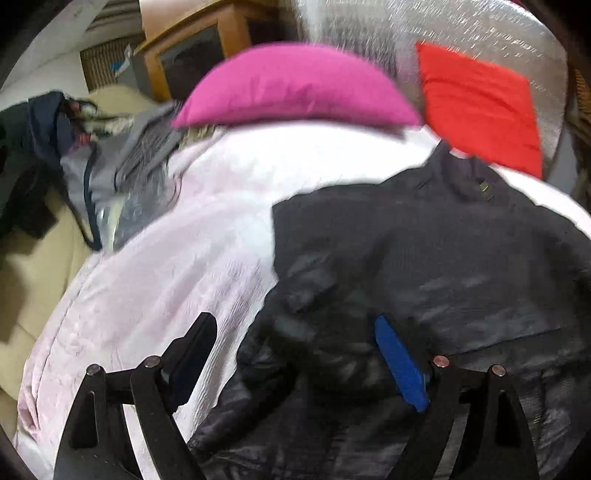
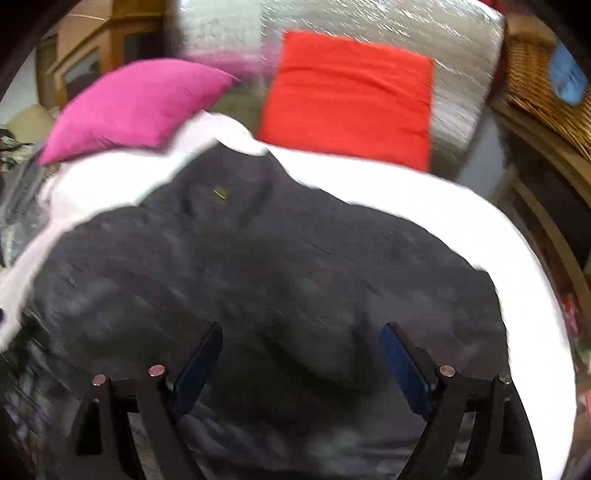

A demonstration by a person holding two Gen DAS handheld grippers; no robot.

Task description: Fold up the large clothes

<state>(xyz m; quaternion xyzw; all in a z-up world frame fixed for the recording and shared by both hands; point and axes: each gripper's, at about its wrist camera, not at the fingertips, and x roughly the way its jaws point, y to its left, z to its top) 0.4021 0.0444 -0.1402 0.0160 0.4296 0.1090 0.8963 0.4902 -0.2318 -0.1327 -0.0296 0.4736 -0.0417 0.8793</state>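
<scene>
In the left wrist view, the left gripper hangs with its jaws spread wide and nothing between the pads, so it is released; its left finger is over the pale pink sheet and its blue-padded right finger over the dark jacket. The gripper thus straddles the jacket's left edge, which I judge is a sensible stance for taking that edge and drawing it inward for a fold. The jacket lies spread on the sheet, collar toward the far edge where a pink cushion and a red cushion rest against a silvery backing. To the left, a heap of other clothes sits off the sheet's left edge, so the bare sheet between jacket and heap gives some room on that side. In the right wrist view, the right gripper is likewise wide open and grasping nothing, both fingers poised over the middle of the jacket near its nearer part; whether the tips touch the cloth I cannot tell through the blur. A band of bare sheet runs along the jacket's right side up to the sheet's right edge, beyond which a wicker basket and wooden furniture stand close. Folding inward from that edge looks the safer course.
</scene>
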